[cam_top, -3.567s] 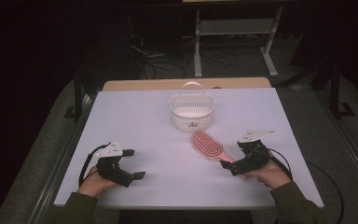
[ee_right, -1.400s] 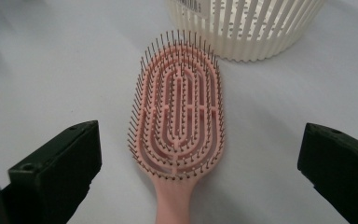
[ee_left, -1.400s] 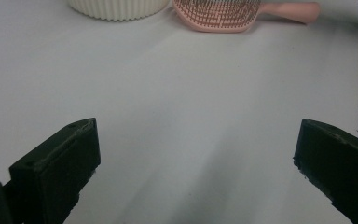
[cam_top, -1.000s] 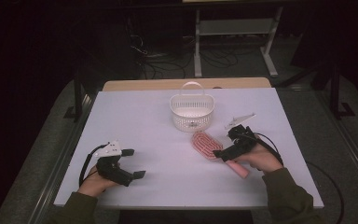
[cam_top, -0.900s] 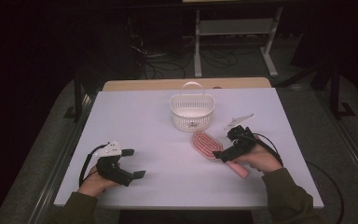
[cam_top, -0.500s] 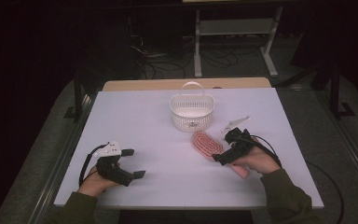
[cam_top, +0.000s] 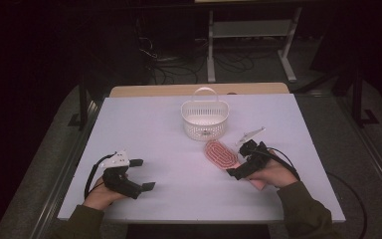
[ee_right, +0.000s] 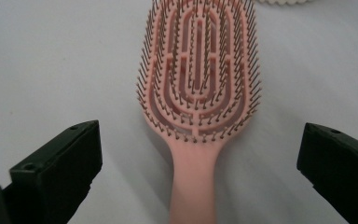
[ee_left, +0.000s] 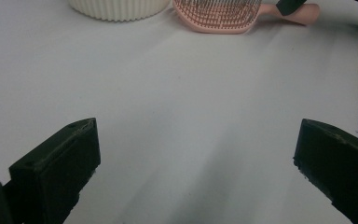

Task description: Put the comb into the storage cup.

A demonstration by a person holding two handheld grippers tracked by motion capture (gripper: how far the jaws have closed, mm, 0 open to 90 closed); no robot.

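The pink hairbrush [cam_top: 222, 155] lies bristles-up on the white table [cam_top: 169, 124], just in front of the white basket [cam_top: 205, 119]. The right gripper [cam_top: 238, 167] sits over the brush's handle, jaws spread wide on either side and not touching it. The left gripper [cam_top: 142, 174] rests well away from the basket at the table's near edge, jaws spread and holding nothing.

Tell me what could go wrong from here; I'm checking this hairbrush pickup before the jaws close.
The right gripper is open astride the pink hairbrush's handle, which lies flat on the table. The jaws might scrape the table or pinch only the handle's top and slip. Gripped far from its head, the brush may tip. The white basket stands close beyond and could be bumped.
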